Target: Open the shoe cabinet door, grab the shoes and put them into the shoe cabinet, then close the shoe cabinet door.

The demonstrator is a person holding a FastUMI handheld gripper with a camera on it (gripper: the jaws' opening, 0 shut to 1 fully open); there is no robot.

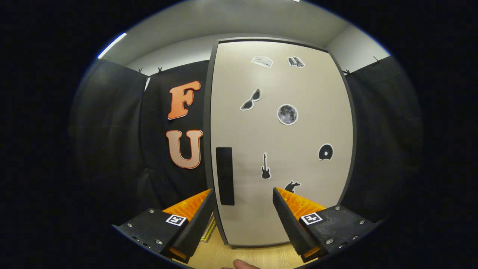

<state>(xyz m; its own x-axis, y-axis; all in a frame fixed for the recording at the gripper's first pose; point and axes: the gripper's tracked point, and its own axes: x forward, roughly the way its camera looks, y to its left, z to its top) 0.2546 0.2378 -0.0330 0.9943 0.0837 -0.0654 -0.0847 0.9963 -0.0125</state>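
The shoe cabinet stands straight ahead with its pale door (283, 149) closed. Several small stickers dot the door. A dark upright handle (224, 175) sits near the door's left edge, low down. My gripper (242, 194) is open, its two fingers spread wide in front of the door's lower part. The handle lies between the fingers, close to the left fingertip (207, 198) and a little beyond it. Nothing is held.
Black cloth walls (112, 149) hang on both sides of the cabinet. A light wooden floor (246, 254) runs below the door. A fingertip of a person (242, 264) shows at the very bottom. A yellowish object (209, 229) peeks out beside the cabinet's lower left corner.
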